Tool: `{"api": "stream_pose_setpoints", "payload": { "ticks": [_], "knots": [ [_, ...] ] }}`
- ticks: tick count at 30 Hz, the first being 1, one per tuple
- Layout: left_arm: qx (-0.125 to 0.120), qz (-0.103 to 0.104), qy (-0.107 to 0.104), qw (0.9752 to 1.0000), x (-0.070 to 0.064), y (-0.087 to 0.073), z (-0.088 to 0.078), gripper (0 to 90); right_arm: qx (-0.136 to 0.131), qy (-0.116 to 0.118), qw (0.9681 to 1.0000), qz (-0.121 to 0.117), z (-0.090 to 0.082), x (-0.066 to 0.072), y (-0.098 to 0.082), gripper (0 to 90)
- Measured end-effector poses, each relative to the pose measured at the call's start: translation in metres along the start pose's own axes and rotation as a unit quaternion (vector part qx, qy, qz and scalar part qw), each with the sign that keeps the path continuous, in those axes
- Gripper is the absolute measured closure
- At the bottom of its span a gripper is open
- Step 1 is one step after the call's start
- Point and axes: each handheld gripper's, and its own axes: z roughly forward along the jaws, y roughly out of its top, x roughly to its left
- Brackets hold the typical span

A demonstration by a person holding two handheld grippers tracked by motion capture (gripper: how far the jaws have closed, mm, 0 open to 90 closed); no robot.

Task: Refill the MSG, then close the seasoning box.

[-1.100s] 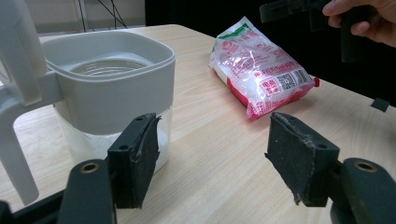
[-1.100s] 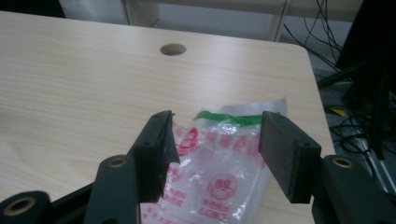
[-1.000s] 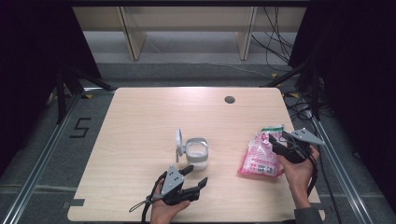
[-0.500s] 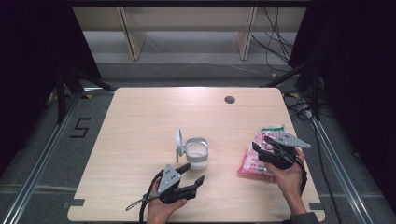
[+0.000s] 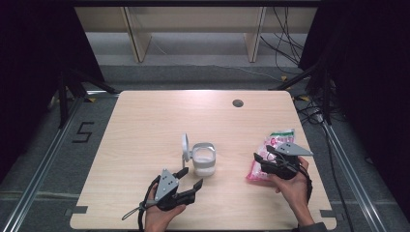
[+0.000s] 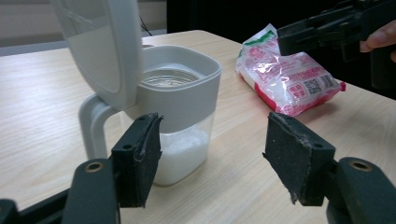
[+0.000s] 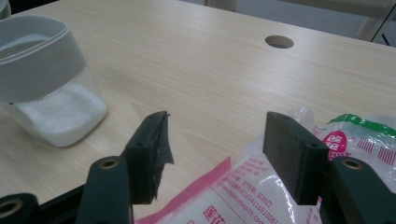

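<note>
A clear container (image 5: 203, 163) with a grey collar holds white grains, and its lid (image 5: 185, 146) stands flipped up at its left. My left gripper (image 5: 191, 178) rests open just in front of the container, pointing at it. In the left gripper view the container (image 6: 182, 93) and its lid (image 6: 100, 46) sit close beyond the open left gripper (image 6: 215, 158). A pink and white bag (image 5: 279, 137) lies flat at the right. My right gripper (image 5: 258, 162) hovers open over the bag's left end. In the right gripper view nothing is pinched in the right gripper (image 7: 215, 158), with the bag (image 7: 261, 191) beneath it.
The wooden table (image 5: 159, 121) has a round cable hole (image 5: 237, 103) at the back right. Black cables and metal rails run along the floor on both sides. A pale shelf unit stands behind the table.
My right gripper has moved left across the bag, toward the container and slightly lower. The left gripper has stayed in place.
</note>
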Motion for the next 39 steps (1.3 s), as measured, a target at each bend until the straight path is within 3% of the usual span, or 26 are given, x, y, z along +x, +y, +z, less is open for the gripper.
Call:
{"api": "stream_pose_setpoints", "payload": {
  "ticks": [3, 4, 8, 12, 14, 15, 16, 17, 18, 23, 26, 28, 29, 31, 32, 39],
  "knots": [
    [0.000, 0.007, 0.003, 1.0000, 0.002, 0.000, -0.002, 38.6, 0.001, 0.004, 0.9999, -0.012, 0.000, -0.002, 0.000, 41.5],
    [-0.003, 0.013, 0.004, 0.9999, 0.005, 0.000, -0.004, 40.1, 0.004, 0.001, 1.0000, 0.007, -0.001, 0.002, -0.002, 41.4],
    [-0.005, 0.017, 0.007, 0.9998, 0.009, 0.000, -0.009, 47.1, 0.004, 0.008, 0.9998, -0.018, 0.000, 0.000, -0.002, 41.4],
    [-0.004, 0.027, 0.007, 0.9996, 0.009, -0.002, -0.010, 54.9, 0.005, 0.010, 0.9999, -0.006, 0.000, 0.004, -0.004, 41.3],
    [-0.004, 0.021, 0.006, 0.9997, 0.007, -0.003, -0.010, 56.7, 0.008, 0.012, 0.9999, -0.003, -0.001, 0.005, -0.004, 41.3],
    [-0.005, 0.021, 0.007, 0.9997, 0.006, -0.004, -0.010, 61.1, 0.000, 0.012, 0.9998, -0.015, 0.000, 0.003, -0.004, 41.3],
    [-0.013, 0.036, 0.006, 0.9993, 0.008, -0.004, -0.010, 68.8, 0.001, 0.011, 0.9999, -0.011, -0.001, 0.005, -0.004, 41.3],
    [-0.017, 0.032, 0.025, 0.9990, 0.008, -0.003, -0.013, 72.8, 0.004, 0.012, 0.9999, -0.003, -0.002, 0.006, -0.005, 41.3],
    [-0.023, 0.036, 0.032, 0.9986, 0.010, -0.003, -0.013, 75.2, 0.000, 0.014, 0.9998, -0.016, -0.001, 0.004, -0.004, 41.3],
    [-0.021, 0.029, 0.062, 0.9975, 0.017, -0.005, -0.017, 83.9, 0.006, 0.010, 0.9998, -0.016, -0.004, 0.006, -0.006, 41.3],
    [-0.025, 0.031, 0.064, 0.9971, 0.020, -0.006, -0.016, 85.9, 0.011, 0.012, 0.9998, -0.013, -0.005, 0.008, -0.006, 41.3],
    [-0.025, 0.030, 0.074, 0.9965, 0.021, -0.005, -0.016, 87.8, 0.002, 0.015, 0.9996, -0.025, -0.004, 0.010, -0.006, 41.3],
    [-0.028, 0.031, 0.073, 0.9965, 0.022, -0.005, -0.015, 88.0, 0.008, 0.014, 0.9998, -0.011, -0.006, 0.013, -0.007, 41.4],
    [-0.027, 0.031, 0.072, 0.9966, 0.023, -0.004, -0.015, 88.8, 0.004, 0.022, 0.9995, -0.023, -0.005, 0.011, -0.006, 41.4],
    [-0.025, 0.031, 0.072, 0.9966, 0.025, -0.003, -0.014, 88.9, 0.010, 0.019, 0.9997, -0.009, -0.006, 0.015, -0.008, 41.4],
    [-0.030, 0.023, 0.071, 0.9968, 0.032, 0.001, -0.010, 88.9, 0.004, 0.024, 0.9992, -0.032, -0.005, 0.014, -0.008, 41.4]
  ]
}}
